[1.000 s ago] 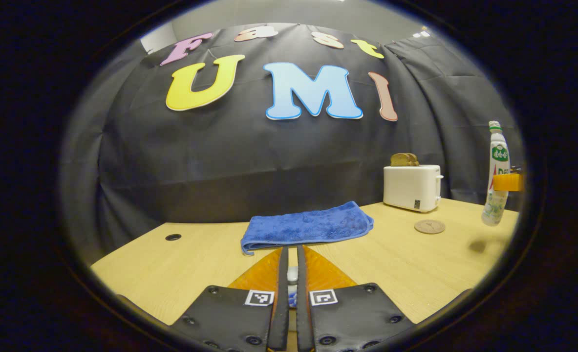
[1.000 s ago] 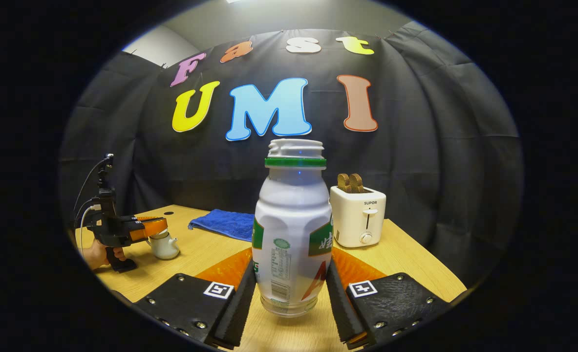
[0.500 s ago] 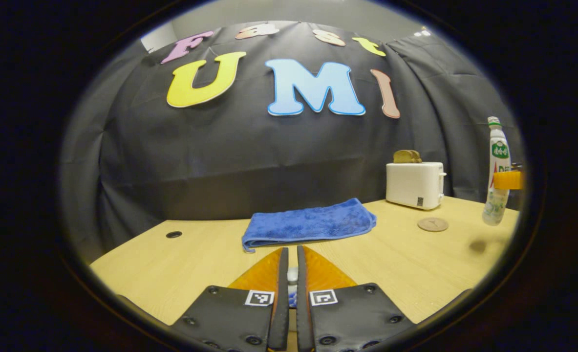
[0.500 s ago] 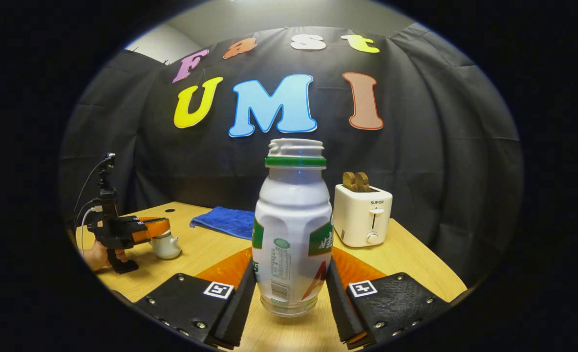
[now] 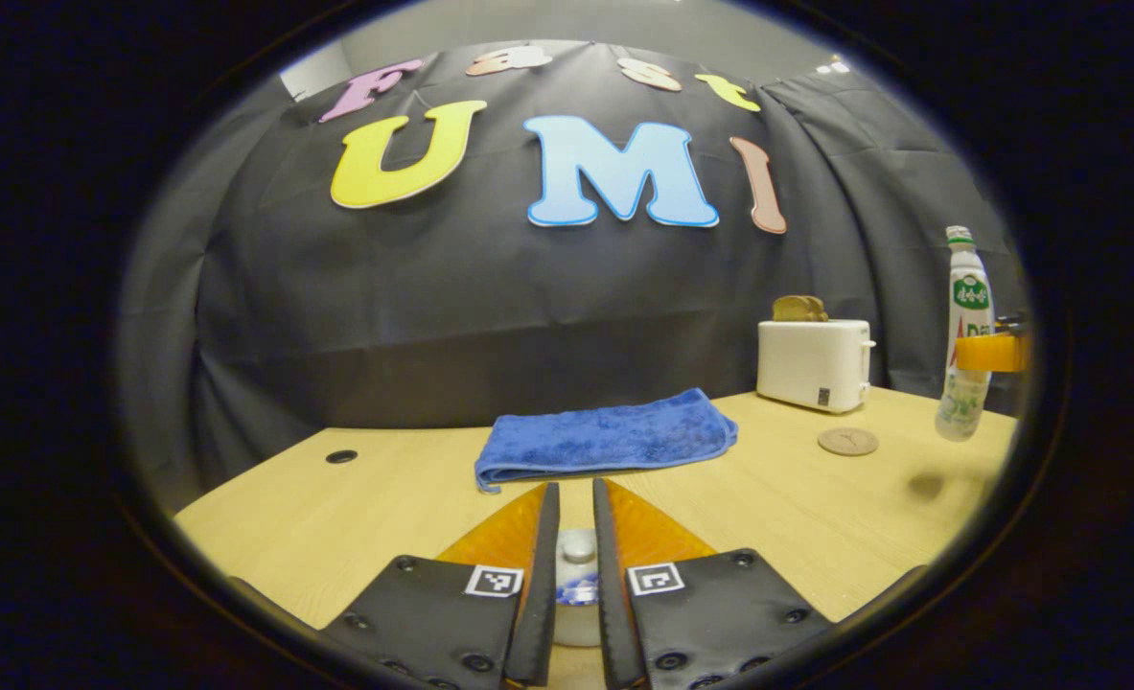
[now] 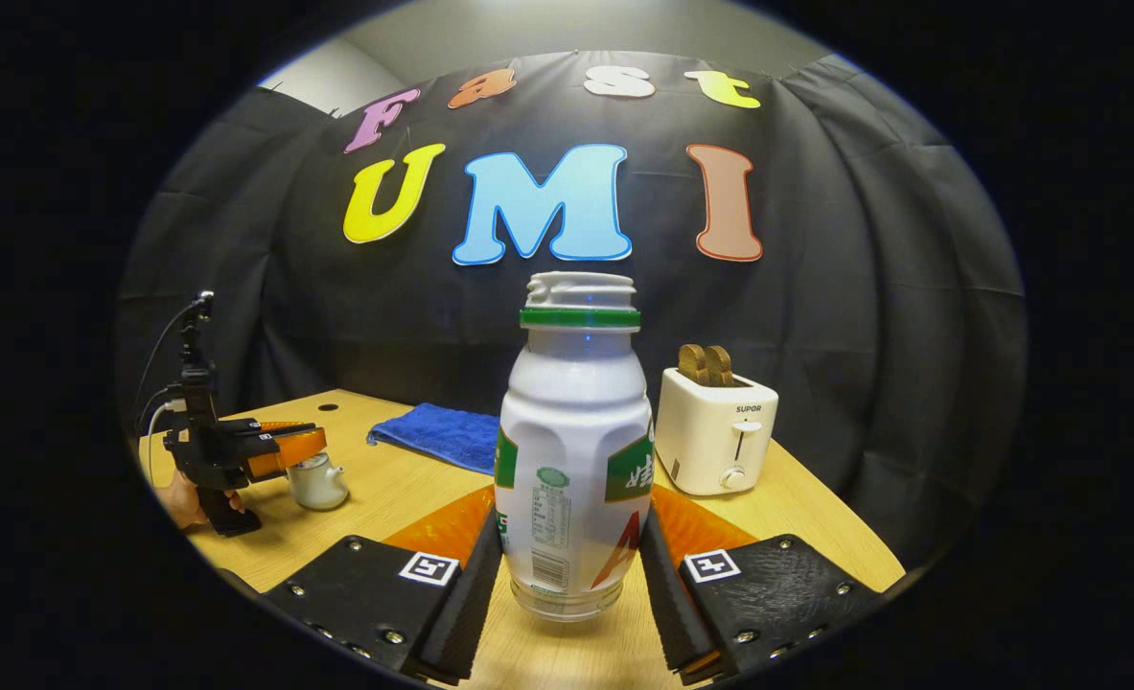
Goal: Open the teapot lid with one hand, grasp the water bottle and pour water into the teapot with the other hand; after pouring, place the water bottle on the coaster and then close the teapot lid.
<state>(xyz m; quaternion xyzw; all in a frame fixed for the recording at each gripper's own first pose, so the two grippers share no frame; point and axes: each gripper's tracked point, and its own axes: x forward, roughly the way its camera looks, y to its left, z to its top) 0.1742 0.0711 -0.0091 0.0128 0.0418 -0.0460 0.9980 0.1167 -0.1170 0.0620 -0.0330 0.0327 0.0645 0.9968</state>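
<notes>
In the left gripper view my left gripper (image 5: pixel 569 491) stands open by a small gap, its fingers on either side of the white lid knob (image 5: pixel 577 547) of the teapot. The right gripper view shows that teapot (image 6: pixel 316 482) on the table with its lid on, under the left gripper (image 6: pixel 284 448), which a hand (image 6: pixel 181 500) holds. My right gripper (image 6: pixel 571 519) is shut on an uncapped white water bottle (image 6: pixel 574 450), upright. The left gripper view has the bottle (image 5: pixel 964 321) lifted clear of the table at far right. A round coaster (image 5: pixel 846 441) lies on the table left of it.
A white toaster (image 5: pixel 814 362) with bread in it stands at the back right, behind the coaster. A folded blue towel (image 5: pixel 605 436) lies at the middle back of the wooden table (image 5: pixel 356 537). A small hole (image 5: pixel 340 456) is in the tabletop at the left.
My left gripper's fingers have parted a little, so more of the lid knob shows. The right gripper, still holding the bottle, has shifted slightly to the left.
</notes>
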